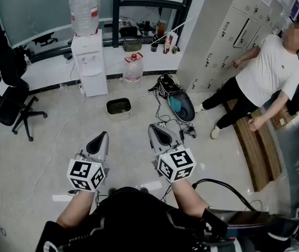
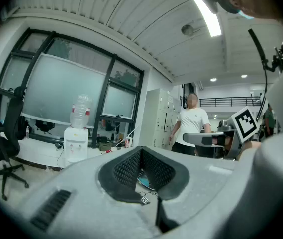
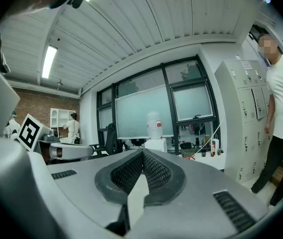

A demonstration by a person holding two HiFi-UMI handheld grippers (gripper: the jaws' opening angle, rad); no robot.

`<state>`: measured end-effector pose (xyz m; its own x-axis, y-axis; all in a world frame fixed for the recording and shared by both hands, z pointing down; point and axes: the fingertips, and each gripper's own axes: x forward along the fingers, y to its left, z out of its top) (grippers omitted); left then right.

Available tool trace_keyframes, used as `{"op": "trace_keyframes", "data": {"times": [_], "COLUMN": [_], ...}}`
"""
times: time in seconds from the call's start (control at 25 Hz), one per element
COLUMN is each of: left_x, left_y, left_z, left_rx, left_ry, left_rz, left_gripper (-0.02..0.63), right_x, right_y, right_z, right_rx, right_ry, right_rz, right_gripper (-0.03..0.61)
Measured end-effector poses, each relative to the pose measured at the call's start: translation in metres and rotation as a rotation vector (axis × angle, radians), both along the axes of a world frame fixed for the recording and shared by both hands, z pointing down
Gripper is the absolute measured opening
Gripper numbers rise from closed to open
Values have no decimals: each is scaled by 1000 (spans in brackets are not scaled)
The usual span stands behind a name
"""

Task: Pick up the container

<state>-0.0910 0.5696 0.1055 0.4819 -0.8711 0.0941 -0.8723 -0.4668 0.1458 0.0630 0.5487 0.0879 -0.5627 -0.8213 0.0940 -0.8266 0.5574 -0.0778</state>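
A small dark rectangular container [image 1: 119,107] sits on the pale floor ahead of both grippers, with nothing touching it. My left gripper [image 1: 103,136] is held level above the floor, jaws closed tip to tip with nothing between them; in its own view the left gripper [image 2: 141,149] points toward the windows. My right gripper [image 1: 157,128] is beside it, also level, shut and empty, and the right gripper [image 3: 142,153] shows meeting tips in its own view. The container is hidden in both gripper views.
A white water dispenser [image 1: 89,62] with a bottle on top stands by the window wall, a water jug [image 1: 133,68] beside it. A black office chair [image 1: 11,96] is at left. Cables and a bag [image 1: 176,101] lie on the floor. A person in a white shirt [image 1: 267,72] leans by grey lockers [image 1: 228,30].
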Motion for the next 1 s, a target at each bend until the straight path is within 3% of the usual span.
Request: {"op": "trace_keyframes", "data": {"times": [0.56, 0.76, 1.0], "left_x": [-3, -4, -29], "left_y": [5, 7, -1], "left_z": [-1, 5, 8], "left_rx": [-2, -4, 1], "left_ry": [-17, 0, 11], "left_rz": [-10, 27, 14], "left_gripper": [9, 9, 9], "right_x": [3, -7, -27], "right_y": [4, 9, 2], "right_z": [-5, -7, 0], "right_rx": [8, 53, 14], "right_ry": [5, 23, 4], "right_rz": [9, -6, 11], "right_gripper": [8, 8, 9]}}
